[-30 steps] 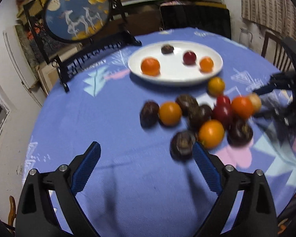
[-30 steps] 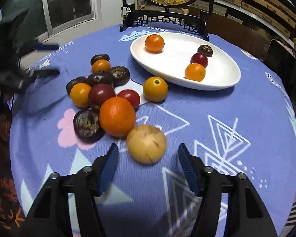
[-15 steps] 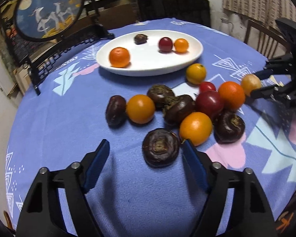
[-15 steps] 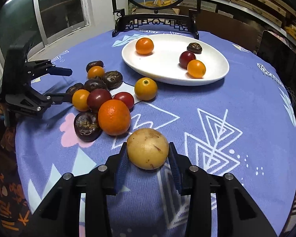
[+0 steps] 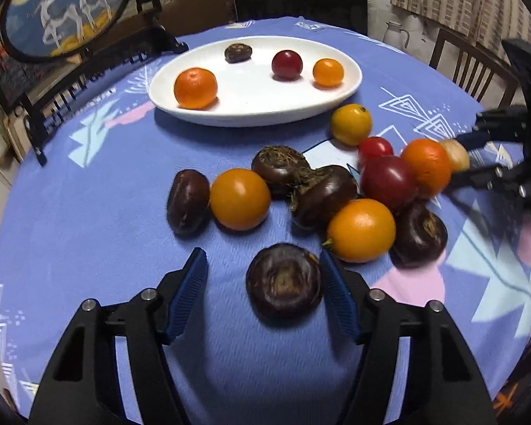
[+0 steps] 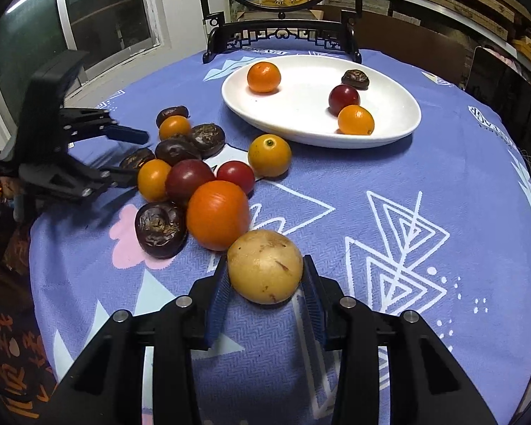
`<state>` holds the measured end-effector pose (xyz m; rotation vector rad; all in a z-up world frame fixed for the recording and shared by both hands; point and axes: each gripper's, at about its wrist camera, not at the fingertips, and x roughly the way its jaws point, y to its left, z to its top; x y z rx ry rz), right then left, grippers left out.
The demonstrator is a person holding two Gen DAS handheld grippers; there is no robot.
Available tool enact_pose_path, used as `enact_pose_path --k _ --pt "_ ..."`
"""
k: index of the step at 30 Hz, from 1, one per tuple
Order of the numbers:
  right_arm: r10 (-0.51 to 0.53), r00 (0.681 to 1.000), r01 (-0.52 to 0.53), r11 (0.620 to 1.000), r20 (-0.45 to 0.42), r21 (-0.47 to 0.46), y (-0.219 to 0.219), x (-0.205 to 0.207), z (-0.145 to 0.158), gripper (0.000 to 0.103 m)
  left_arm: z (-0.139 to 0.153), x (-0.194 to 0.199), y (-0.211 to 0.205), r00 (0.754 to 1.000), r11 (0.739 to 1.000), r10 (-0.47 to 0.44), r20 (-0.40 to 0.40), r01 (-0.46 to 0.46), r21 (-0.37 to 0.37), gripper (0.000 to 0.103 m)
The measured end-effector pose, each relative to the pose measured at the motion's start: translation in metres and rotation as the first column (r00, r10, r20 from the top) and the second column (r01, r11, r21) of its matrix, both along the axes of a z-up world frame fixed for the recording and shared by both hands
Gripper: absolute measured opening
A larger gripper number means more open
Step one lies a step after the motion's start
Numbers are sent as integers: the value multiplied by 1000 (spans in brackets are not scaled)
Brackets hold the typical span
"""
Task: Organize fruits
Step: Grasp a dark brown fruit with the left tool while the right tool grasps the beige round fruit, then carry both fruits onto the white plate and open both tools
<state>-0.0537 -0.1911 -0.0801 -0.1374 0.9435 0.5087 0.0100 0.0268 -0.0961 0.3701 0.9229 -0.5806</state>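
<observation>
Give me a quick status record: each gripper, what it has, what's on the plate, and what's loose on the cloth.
left gripper: jaws have just been closing around a dark water chestnut; right pad near it, left pad clear
right gripper: shut on the tan round fruit
white plate: four pieces, an orange, a dark chestnut, a red one, a small orange one
blue tablecloth: cluster of orange, red and dark fruits between plate and grippers

We see a woven, matt blue-violet printed tablecloth (image 5: 88,219), a glossy white oval ceramic plate (image 5: 347,85), smooth shiny orange round fruits (image 5: 240,199), and matt black plastic gripper fingers with ribbed blue pads (image 5: 189,294).
</observation>
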Motion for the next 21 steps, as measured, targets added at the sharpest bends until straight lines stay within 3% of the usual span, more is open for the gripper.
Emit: enact_pose_path --k 3,8,12,14,18,21 --pt "-7 1000 7 1000 4 -2 -2 -2 0 40 2 -3 0 999 999 -21 -39 19 -51 40" --pt "-31 999 31 999 26 15 -6 -3 6 40 10 -17 1 1000 999 -22 -17 21 -48 39" --pt "-37 997 36 999 70 28 -8 -2 21 40 56 -26 7 993 993 24 112 -10 -119 39" --pt "-45 993 41 998 108 40 -9 1 35 40 78 -26 6 981 990 71 181 -46 -135 39" --pt "-78 973 60 994 219 86 -13 13 78 40 126 -12 -8 921 973 205 332 -156 -169 39" --pt "-106 954 68 987 281 144 -15 28 105 40 144 2 -20 890 959 262 373 -196 -203 39"
